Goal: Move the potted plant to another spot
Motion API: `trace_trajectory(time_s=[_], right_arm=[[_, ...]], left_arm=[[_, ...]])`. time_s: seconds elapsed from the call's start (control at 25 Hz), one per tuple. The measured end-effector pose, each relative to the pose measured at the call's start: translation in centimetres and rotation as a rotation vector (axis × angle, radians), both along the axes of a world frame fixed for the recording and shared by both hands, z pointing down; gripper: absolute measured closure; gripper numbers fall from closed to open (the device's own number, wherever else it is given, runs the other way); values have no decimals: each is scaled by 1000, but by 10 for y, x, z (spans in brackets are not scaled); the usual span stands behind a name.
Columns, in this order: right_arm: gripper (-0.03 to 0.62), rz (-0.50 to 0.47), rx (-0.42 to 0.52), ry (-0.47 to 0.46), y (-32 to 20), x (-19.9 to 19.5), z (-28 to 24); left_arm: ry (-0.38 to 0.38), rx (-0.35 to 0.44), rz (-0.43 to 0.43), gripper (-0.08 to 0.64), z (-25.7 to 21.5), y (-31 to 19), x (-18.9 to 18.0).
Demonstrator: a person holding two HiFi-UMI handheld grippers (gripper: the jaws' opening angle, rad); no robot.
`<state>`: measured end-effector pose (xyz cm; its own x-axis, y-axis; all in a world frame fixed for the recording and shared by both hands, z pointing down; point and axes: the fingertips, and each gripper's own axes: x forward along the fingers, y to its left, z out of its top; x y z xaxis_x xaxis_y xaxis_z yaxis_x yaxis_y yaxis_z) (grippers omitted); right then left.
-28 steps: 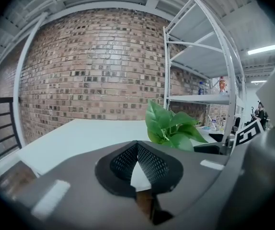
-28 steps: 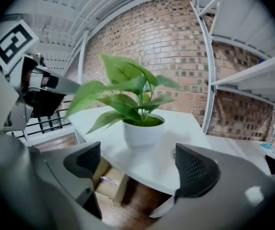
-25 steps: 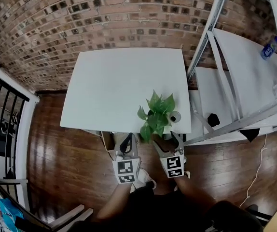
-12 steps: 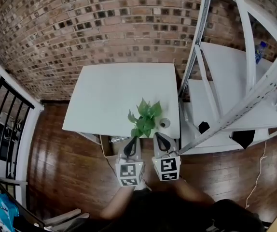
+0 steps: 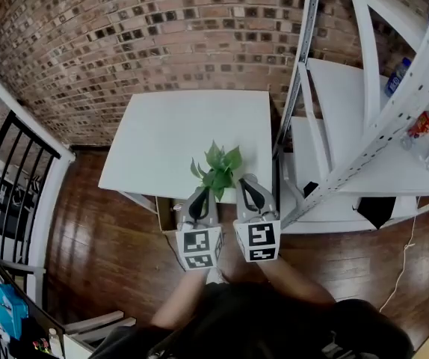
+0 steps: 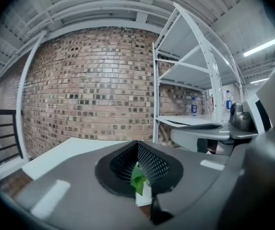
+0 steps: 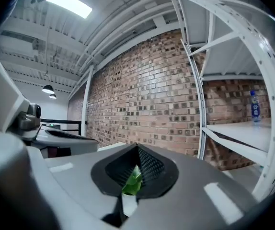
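The potted plant (image 5: pixel 215 169), a small bunch of green leaves, stands near the front edge of the white table (image 5: pixel 170 126); its pot is hidden behind my grippers. My left gripper (image 5: pixel 201 193) is raised just left of the leaves, jaws together, holding nothing. My right gripper (image 5: pixel 246 182) hangs just right of the plant, also shut and empty. In the left gripper view a green leaf (image 6: pixel 138 183) shows through the hollow under the closed left gripper (image 6: pixel 137 145). The right gripper view shows a leaf (image 7: pixel 132 182) the same way below the right gripper (image 7: pixel 137 148).
A brick wall (image 5: pixel 162 28) runs behind the table. White metal shelving (image 5: pixel 349 111) with bottles (image 5: pixel 394 77) stands right of the table. A black railing (image 5: pixel 5 193) is at the left. Dark wood floor (image 5: pixel 102 245) lies below.
Both grippers have risen from below the table's front edge and now flank the plant's leaves. A small round thing beside the plant is no longer visible.
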<state>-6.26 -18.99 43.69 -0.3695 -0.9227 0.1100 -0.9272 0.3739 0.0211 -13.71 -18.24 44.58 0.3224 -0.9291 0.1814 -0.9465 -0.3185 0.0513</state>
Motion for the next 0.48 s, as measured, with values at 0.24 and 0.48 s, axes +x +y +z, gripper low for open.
trace_trajectory(time_s=[0.24,0.48], right_arm=[[591,-36,2,-2,1,0,-4],[591,-65,5,2,3,-5,-4]], left_arm=[[-5,5,-23,546,-3,3,5],[-5,12,-31,546,-4,4,7]])
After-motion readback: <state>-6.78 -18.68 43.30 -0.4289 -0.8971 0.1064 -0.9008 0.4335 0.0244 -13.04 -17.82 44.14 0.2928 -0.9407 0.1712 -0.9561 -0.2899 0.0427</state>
